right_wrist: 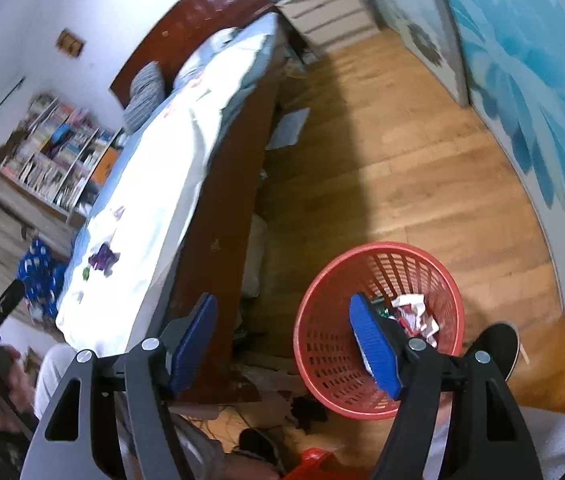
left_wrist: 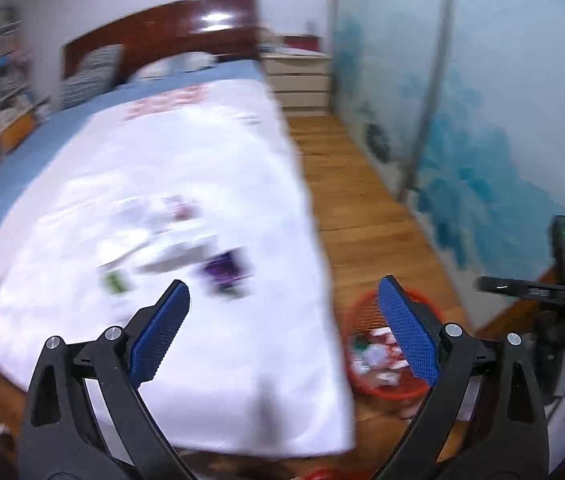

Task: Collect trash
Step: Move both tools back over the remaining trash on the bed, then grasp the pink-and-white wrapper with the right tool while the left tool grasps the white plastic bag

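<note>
My left gripper is open and empty above the foot of a bed with a white sheet. Blurred trash lies on the sheet ahead of it: a purple wrapper, a green scrap and white papers. A red mesh basket with crumpled trash stands on the floor to the right of the bed. My right gripper is open and empty above the basket's left rim; crumpled wrappers lie inside. The purple wrapper shows on the bed at left.
The wooden bed side runs beside the basket. A wooden floor lies between the bed and a blue patterned wall. A white dresser stands by the headboard. Bookshelves stand beyond the bed. Clutter lies under the bed's foot.
</note>
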Demonstrator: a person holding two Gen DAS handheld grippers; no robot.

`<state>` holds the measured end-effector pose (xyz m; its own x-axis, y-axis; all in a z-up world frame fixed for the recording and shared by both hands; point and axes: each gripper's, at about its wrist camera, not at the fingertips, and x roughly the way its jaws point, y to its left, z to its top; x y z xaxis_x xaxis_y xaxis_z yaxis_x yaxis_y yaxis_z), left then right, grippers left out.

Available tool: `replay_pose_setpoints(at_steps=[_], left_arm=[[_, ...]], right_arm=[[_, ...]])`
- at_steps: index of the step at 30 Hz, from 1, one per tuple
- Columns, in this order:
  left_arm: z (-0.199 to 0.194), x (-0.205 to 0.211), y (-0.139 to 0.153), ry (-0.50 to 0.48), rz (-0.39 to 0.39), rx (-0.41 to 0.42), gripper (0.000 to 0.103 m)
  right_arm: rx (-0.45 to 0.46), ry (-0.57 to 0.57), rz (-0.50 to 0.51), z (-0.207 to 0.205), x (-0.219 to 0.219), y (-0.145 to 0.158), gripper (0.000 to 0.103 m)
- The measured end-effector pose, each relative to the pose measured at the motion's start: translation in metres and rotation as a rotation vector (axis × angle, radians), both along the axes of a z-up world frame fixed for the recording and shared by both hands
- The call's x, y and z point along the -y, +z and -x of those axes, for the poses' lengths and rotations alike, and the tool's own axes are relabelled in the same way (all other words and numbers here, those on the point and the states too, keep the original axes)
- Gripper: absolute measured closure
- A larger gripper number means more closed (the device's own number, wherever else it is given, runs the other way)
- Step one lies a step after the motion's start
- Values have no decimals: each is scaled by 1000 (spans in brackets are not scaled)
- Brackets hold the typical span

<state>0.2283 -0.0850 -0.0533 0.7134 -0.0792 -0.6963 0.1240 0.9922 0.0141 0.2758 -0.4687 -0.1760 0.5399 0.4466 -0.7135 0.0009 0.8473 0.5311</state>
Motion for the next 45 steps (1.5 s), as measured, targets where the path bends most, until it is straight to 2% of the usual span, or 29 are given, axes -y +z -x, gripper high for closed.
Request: replay_pose_setpoints(at_steps=[2, 5, 12, 16, 20, 24, 27, 29, 30, 33, 35, 37, 38, 39, 40, 42, 45], left_arm=[[10, -26, -1, 66, -13, 8, 9], [18, -59, -10, 145, 22, -1, 9], [21, -75, -36, 154, 66, -39, 9], [29, -92, -41, 172, 101, -39, 9], [30, -107, -42, 210, 169, -32, 9], [29, -114, -42, 232, 233, -27, 9], [28, -115, -40, 229, 263, -17, 9], [27, -115, -40, 226, 280, -15, 9], [26, -116, -40, 225, 285, -14, 9], [27, -118, -40, 228, 295, -9, 9], [27, -120, -41, 233, 302, -13, 9], [26, -122, -41, 234, 310, -15, 9], [25, -123, -41, 234, 314, -16, 9], [25, -123, -41, 235, 319, -15, 9], [24, -124, -40, 234, 323, -13, 9], [23, -124, -39, 230, 327, -9, 9], [22, -124, -38, 225, 328, 0, 9]], right_arm=[[36, 28, 1, 3, -14, 12, 33], [91, 73, -91, 7, -33, 30, 32], [191, 151, 2, 16, -107, 78, 30], [222, 201, 50, 6, -155, 102, 28], [262, 301, 45, -42, -214, 135, 25], [265, 384, 185, -108, -272, 151, 25], [198, 434, 268, -163, -319, 140, 26], [142, 455, 318, -197, -348, 121, 29], [120, 464, 335, -208, -361, 112, 33], [81, 493, 365, -234, -394, 88, 34], [75, 532, 380, -240, -417, 77, 36], [40, 549, 457, -245, -438, 57, 45], [-6, 535, 484, -247, -441, 44, 50], [-14, 529, 476, -246, -439, 38, 52], [8, 520, 473, -242, -437, 37, 63], [35, 524, 482, -237, -435, 39, 78], [59, 515, 457, -231, -421, 49, 79]])
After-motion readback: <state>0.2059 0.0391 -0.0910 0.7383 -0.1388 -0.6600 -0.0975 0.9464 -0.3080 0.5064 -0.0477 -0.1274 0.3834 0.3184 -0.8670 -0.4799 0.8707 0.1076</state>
